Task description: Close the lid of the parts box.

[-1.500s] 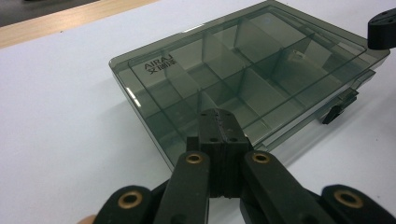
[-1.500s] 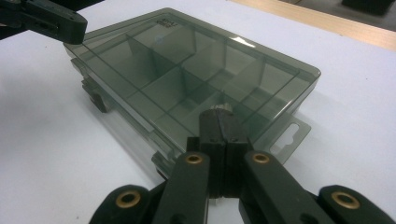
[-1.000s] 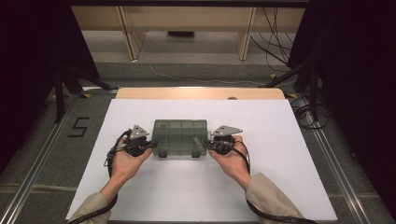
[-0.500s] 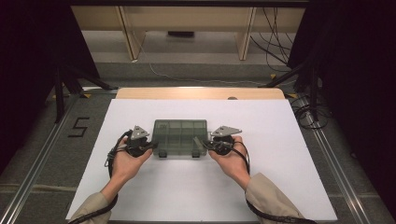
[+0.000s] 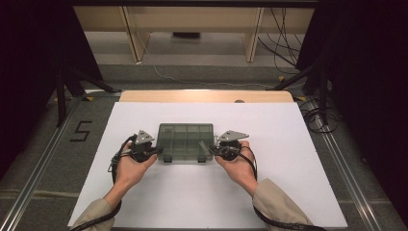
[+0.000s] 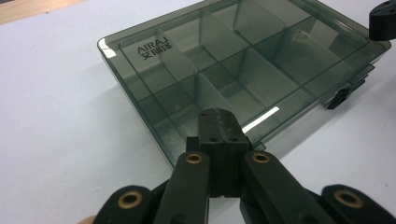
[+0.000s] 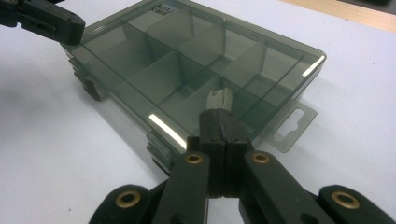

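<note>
From the high view, a smoky grey translucent plastic compartment box [image 5: 185, 142] lay flat near the middle of the white tabletop [image 5: 288, 159], with the left gripper [image 5: 156, 152] at its near left corner and the right gripper [image 5: 208, 151] at its near right corner.

In the left gripper view, the black jaws were pressed together with nothing between them, their tips over the box's near edge.

In the right gripper view, the jaws were likewise pressed together and empty, tips over the lid beside the box's hang tab [image 7: 292, 127].
</note>
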A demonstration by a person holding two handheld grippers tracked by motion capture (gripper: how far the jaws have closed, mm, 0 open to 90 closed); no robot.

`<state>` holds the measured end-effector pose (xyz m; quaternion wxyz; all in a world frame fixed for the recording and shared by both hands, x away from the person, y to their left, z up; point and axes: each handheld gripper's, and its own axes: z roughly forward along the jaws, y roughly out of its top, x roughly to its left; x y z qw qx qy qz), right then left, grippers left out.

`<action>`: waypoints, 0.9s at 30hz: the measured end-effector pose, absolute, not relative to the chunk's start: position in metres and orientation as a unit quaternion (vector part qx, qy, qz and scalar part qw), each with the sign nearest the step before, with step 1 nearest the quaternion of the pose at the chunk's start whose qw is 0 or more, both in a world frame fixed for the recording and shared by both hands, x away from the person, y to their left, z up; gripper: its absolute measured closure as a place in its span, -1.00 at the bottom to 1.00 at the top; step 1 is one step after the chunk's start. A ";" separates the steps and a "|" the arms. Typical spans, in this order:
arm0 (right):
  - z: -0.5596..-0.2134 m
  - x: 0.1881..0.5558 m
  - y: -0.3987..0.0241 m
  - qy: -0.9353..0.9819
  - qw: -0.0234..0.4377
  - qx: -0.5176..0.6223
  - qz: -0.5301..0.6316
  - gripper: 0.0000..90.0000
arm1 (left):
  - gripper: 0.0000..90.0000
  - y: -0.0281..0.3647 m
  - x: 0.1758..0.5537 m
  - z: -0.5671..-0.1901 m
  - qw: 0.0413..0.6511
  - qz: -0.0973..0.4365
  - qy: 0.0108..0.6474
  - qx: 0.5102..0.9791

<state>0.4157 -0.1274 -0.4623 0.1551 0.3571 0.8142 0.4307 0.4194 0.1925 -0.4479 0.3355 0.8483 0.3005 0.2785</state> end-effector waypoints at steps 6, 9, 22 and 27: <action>-0.462 0.415 -0.128 0.810 0.150 0.364 0.434 0.98 | 0.97 0.194 0.420 -0.447 0.330 0.290 0.298 0.847; -0.463 0.416 -0.130 0.811 0.151 0.357 0.439 0.93 | 0.93 0.193 0.419 -0.449 0.340 0.283 0.298 0.846; -0.454 0.410 -0.143 0.795 0.157 0.337 0.479 0.38 | 0.32 0.195 0.409 -0.443 0.357 0.286 0.289 0.841; -0.448 0.403 -0.154 0.789 0.148 0.320 0.503 0.08 | -0.23 0.197 0.402 -0.439 0.379 0.281 0.284 0.835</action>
